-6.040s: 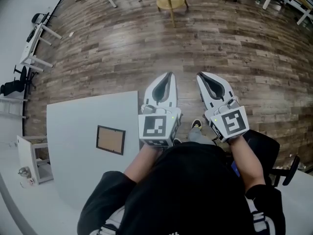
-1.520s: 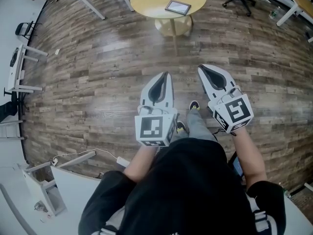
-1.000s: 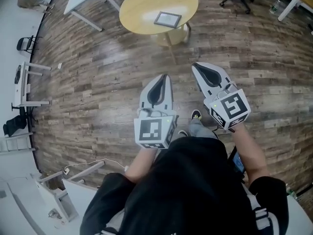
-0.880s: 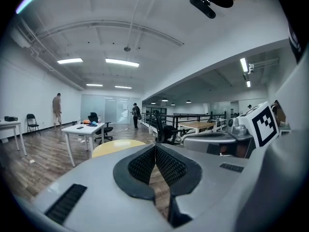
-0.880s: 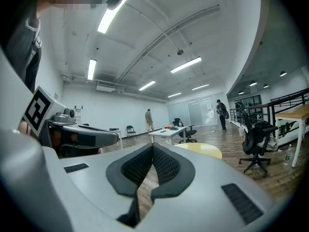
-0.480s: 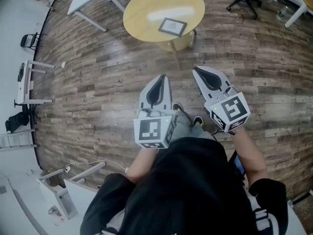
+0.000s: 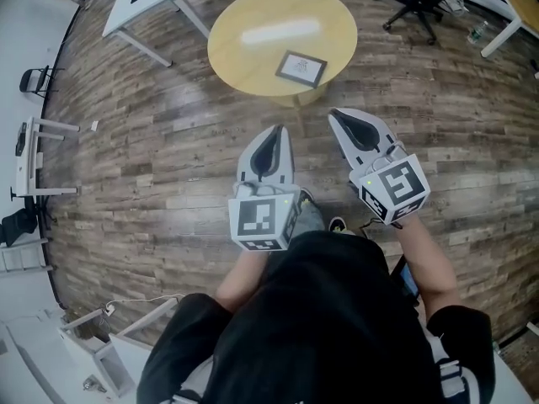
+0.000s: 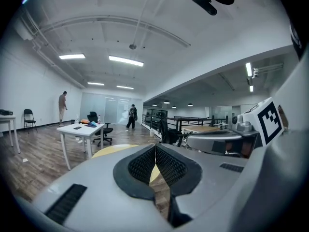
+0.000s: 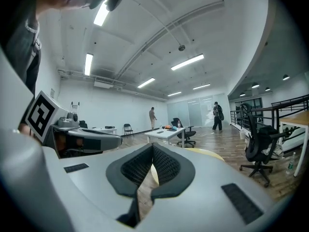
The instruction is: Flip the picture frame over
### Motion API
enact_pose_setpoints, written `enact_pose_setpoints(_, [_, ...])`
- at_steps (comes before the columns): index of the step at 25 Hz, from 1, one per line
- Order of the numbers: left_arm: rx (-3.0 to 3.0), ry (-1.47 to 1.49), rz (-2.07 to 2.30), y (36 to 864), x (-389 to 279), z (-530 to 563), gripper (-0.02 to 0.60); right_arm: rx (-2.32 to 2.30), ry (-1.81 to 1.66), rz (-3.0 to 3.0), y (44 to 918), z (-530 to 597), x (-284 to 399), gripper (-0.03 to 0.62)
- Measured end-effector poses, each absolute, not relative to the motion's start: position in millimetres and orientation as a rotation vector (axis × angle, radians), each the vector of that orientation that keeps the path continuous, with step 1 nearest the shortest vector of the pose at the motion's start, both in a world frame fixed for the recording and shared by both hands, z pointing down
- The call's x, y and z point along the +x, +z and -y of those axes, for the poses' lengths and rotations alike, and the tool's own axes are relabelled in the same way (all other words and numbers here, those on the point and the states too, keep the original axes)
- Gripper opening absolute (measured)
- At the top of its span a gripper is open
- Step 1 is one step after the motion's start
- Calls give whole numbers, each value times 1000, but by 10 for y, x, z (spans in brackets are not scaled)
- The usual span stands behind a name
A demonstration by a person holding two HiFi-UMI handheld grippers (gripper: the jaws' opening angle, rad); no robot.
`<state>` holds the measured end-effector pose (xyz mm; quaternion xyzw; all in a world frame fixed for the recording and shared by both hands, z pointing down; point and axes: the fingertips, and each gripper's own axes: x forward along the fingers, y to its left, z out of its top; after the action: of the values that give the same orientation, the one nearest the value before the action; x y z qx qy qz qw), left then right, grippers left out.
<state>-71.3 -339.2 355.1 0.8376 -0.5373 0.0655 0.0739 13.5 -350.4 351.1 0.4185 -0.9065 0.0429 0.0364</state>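
The left tongs (image 7: 274, 135) and right tongs (image 7: 338, 118) are pressed together, empty. Best to spread them before reaching the picture frame (image 7: 301, 68) on the table (image 7: 244, 15).

Wood-plank floor (image 7: 152, 167) with sheen; smooth glossy wooden table (image 7: 244, 66); matt grey plastic left gripper (image 7: 277, 131)

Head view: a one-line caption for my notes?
Left gripper and right gripper, both shut, point toward a picture frame on a round table.

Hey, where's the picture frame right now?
In the head view, the picture frame lies flat on the round yellow table, toward its right near edge, ahead of the right gripper and apart from it.
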Motion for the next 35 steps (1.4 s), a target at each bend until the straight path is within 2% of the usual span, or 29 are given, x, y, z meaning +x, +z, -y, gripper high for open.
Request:
enact_pose_setpoints(9, [2493, 163, 1599, 3640, -1339, 4107, 23, 1293, 115, 2744, 3567, 4229, -397, 18])
enact_pose_setpoints(14, [2491, 157, 1591, 3648, -1508, 4334, 23, 1315, 99, 2718, 3543, 4482, -473, 18])
enact_pose_setpoints(27, [2497, 191, 1576, 3774, -1067, 5097, 23, 1278, 59, 2676, 3719, 5239, -1, 19])
enact_pose_setpoints(35, [2475, 269, 1620, 3927, -652, 5826, 23, 850, -67, 2679, 4226, 5723, 295, 20])
